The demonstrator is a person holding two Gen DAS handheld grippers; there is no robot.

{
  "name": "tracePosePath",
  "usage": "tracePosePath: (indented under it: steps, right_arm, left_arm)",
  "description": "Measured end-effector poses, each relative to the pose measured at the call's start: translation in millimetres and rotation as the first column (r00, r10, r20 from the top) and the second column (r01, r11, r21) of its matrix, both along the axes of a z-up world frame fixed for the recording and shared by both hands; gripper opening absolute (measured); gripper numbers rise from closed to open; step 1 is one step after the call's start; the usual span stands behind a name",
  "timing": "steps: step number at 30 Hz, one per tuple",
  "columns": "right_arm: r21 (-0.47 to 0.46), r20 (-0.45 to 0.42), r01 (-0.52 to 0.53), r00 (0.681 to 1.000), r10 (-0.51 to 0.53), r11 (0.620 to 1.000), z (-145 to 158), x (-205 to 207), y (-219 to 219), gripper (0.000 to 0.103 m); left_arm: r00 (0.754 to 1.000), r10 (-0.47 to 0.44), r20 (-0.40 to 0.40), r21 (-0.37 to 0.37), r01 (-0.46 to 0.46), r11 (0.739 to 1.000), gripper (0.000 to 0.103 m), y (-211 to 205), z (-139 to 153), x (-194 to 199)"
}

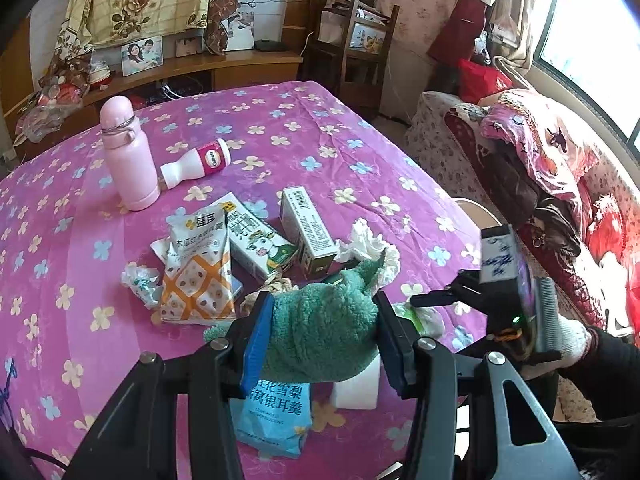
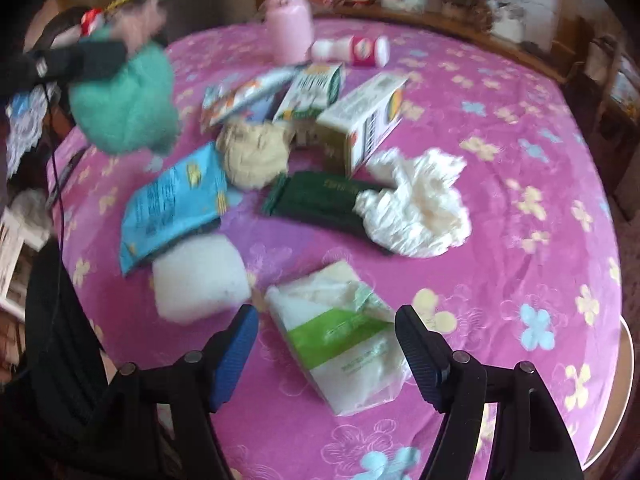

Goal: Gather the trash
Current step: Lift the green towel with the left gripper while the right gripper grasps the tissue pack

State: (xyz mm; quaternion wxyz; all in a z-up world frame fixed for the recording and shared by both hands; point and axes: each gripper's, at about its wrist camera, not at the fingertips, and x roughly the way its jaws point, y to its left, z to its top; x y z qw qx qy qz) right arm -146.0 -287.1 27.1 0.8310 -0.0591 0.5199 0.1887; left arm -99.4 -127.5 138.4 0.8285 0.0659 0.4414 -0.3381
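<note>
My left gripper (image 1: 320,320) is shut on a fluffy green cloth (image 1: 324,328) and holds it above the pink flowered table (image 1: 280,128); the cloth also shows in the right wrist view (image 2: 124,108). My right gripper (image 2: 326,328) is open, its fingers on either side of a white-and-green tissue pack (image 2: 344,344) lying on the table. Trash lies around: a blue snack bag (image 2: 172,208), a white foam block (image 2: 200,280), a crumpled white tissue (image 2: 416,208), a dark green wrapper (image 2: 316,200), a beige wad (image 2: 256,152), cartons (image 2: 364,128) and an orange snack bag (image 1: 196,276).
A pink flask (image 1: 128,152) stands at the far side, with a white and red bottle (image 1: 196,164) lying beside it. A covered sofa (image 1: 560,200) is to the right of the table. A wooden shelf (image 1: 200,68) runs along the back wall.
</note>
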Motion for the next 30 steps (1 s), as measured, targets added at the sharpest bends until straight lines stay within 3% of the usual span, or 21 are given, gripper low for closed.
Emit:
tracePosePath:
  steps: [3, 6, 7, 8, 11, 15, 22, 26, 30]
  right_arm:
    - [-0.021, 0.011, -0.051, 0.999, 0.051, 0.998, -3, 0, 3, 0.076]
    - [-0.039, 0.041, -0.034, 0.999, 0.035, 0.999, -7, 0, 0, 0.075]
    - [-0.047, 0.056, -0.03, 0.998, 0.032, 0.998, -9, -2, -2, 0.062]
    - [-0.037, 0.079, -0.018, 0.997, 0.021, 0.999, -7, -5, -5, 0.038]
    - [0.06, 0.066, 0.041, 0.997, -0.045, 0.997, 2, -6, -29, 0.024]
    - [0.105, 0.088, 0.106, 0.989, -0.116, 0.989, 18, -19, -61, 0.021]
    - [0.215, 0.052, 0.257, 0.96, -0.274, 0.942, 32, -42, -140, 0.017]
    - [0.2, 0.046, 0.286, 0.953, -0.301, 0.937, 25, -43, -146, 0.019]
    - [0.257, -0.026, 0.274, 0.961, -0.276, 0.927, 11, -33, -136, 0.02]
  left_arm:
    - [1.0, -0.007, 0.004, 0.004, 0.007, 1.0, 0.051, -6, 3, -2]
    - [1.0, -0.009, 0.006, 0.009, 0.009, 1.0, 0.051, -13, 6, -3]
    - [1.0, -0.011, 0.008, 0.012, 0.011, 1.0, 0.051, -17, 8, -3]
    - [1.0, -0.014, 0.009, 0.014, 0.014, 1.0, 0.051, -21, 9, -4]
    - [0.999, -0.035, 0.011, 0.008, 0.035, 0.999, 0.051, -35, 17, -8]
    - [0.996, -0.083, 0.022, -0.011, 0.084, 0.996, 0.051, -67, 29, -15]
    - [0.983, -0.181, 0.036, -0.034, 0.183, 0.983, 0.051, -144, 41, -27]
    - [0.98, -0.196, 0.029, -0.038, 0.197, 0.98, 0.051, -166, 39, -30]
    - [0.985, -0.172, 0.027, -0.031, 0.173, 0.985, 0.051, -164, 37, -25]
